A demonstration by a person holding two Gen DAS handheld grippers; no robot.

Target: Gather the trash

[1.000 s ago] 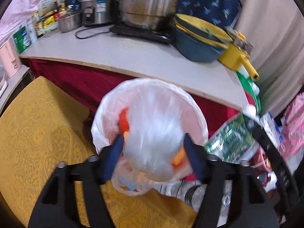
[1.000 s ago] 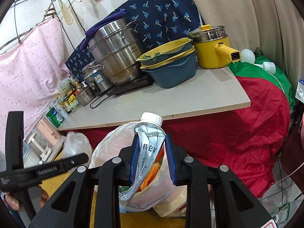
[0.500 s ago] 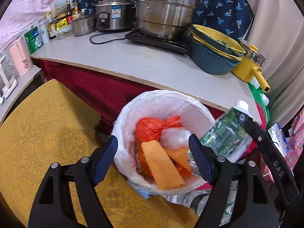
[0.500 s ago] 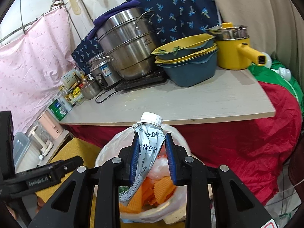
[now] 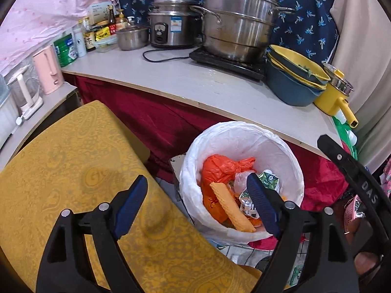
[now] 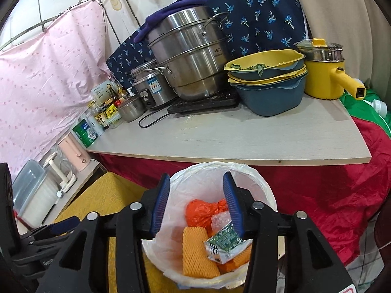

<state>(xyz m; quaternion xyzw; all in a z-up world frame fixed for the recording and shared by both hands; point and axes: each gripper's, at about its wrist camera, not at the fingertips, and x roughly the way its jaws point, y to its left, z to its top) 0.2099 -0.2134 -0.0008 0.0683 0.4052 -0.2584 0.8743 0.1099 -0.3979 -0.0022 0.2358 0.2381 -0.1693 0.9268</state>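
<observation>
A bin with a white liner [image 5: 220,129] [image 6: 259,178] stands on the floor below the counter edge. Inside lie an orange bag [image 5: 220,168] [image 6: 202,212], an orange foam net [image 5: 232,207] [image 6: 195,254], a clear plastic bag [image 5: 240,178] and a crushed green carton [image 5: 268,180] [image 6: 224,241]. My left gripper [image 5: 196,182] hovers over the bin's left side, jaws opening, nothing between them. My right gripper [image 6: 196,178] hangs above the bin, jaws opening, nothing gripped; the carton rests loose underneath. The right tool's body [image 5: 354,183] shows at the right edge.
A yellow patterned cloth [image 5: 73,171] covers a surface left of the bin. Behind the bin a counter [image 5: 195,80] over red cloth [image 6: 330,195] carries a steel steamer [image 6: 190,56], a rice cooker [image 5: 171,29], stacked basins [image 6: 268,90] and a yellow pot [image 6: 322,73].
The clear bag left my left gripper and dropped into the bin. My right gripper opened and the carton fell in. Both grippers have drawn back from the bin.
</observation>
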